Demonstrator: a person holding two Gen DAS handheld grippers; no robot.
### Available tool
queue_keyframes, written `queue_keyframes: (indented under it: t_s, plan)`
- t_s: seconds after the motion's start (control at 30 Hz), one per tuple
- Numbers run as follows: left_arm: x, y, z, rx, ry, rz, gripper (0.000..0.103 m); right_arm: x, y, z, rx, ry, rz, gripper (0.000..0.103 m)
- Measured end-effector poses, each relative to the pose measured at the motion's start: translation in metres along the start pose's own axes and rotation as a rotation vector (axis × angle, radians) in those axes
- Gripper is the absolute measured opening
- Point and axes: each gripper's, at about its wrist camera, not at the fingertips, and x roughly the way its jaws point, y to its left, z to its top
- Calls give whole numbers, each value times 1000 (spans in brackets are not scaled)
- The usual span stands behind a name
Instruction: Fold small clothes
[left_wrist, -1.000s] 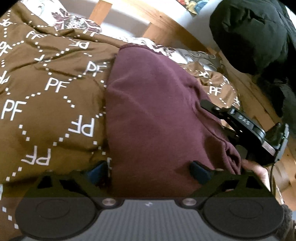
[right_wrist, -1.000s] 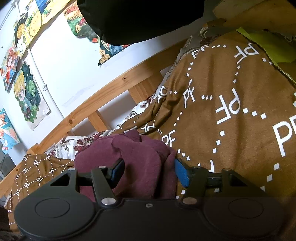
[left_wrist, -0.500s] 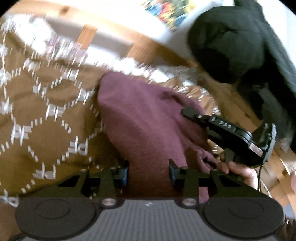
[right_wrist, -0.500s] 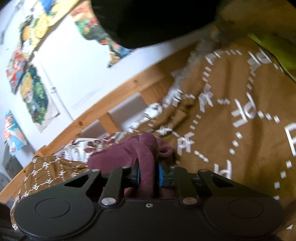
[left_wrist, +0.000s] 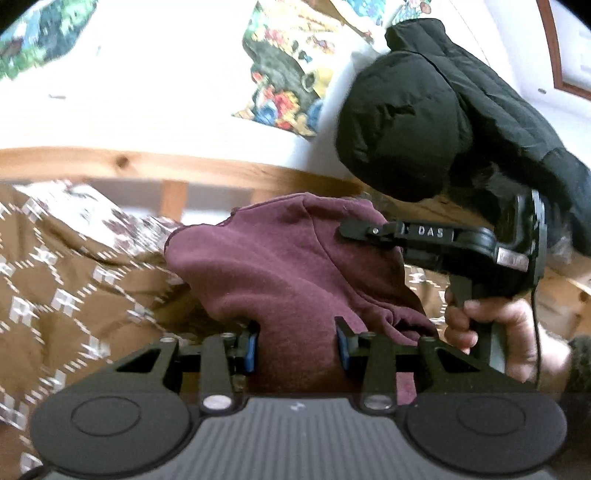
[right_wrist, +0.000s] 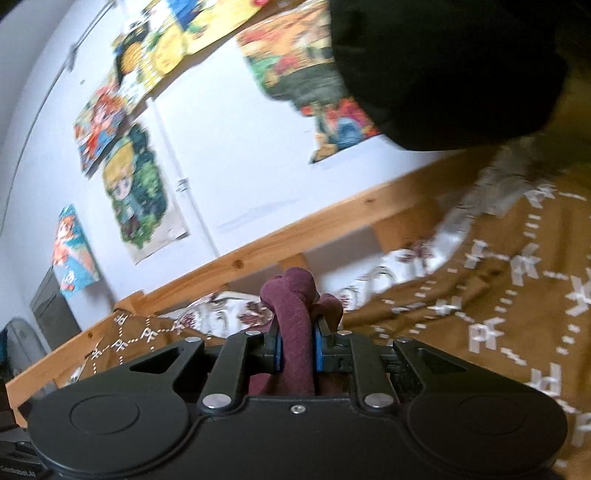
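Observation:
A maroon garment hangs lifted above the brown patterned bedspread. My left gripper is shut on its near edge, the cloth bunched between the blue pads. My right gripper is shut on a rolled fold of the same garment. The right gripper also shows in the left wrist view, held by a hand at the garment's right edge.
A wooden bed rail runs behind the bedspread, with posters on the white wall. A black puffy jacket hangs at the upper right. A floral pillow lies by the rail.
Both grippers closed on the maroon garment and lifted it off the bedspread. The views tilted up toward the wall and posters.

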Motion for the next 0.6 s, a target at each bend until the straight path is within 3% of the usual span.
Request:
queue_keyframes:
  t_s: [0.13,0.27,0.4,0.53,0.6]
  plan:
    - [-5,25,7,21,-42,83,43,36,21,7,-26,4,48,16]
    - [10,65,5,-82,-11,153,43,80,32,8,-8,27,64,16]
    - [24,99,-8,-229,56,185,43,123,32,-9,30,102,24,16]
    - [27,105,-17,-266,89,195,47,137,21,-25,58,121,-30,17]
    - [29,107,-20,-297,111,207,52,139,12,-27,91,127,-58,23]
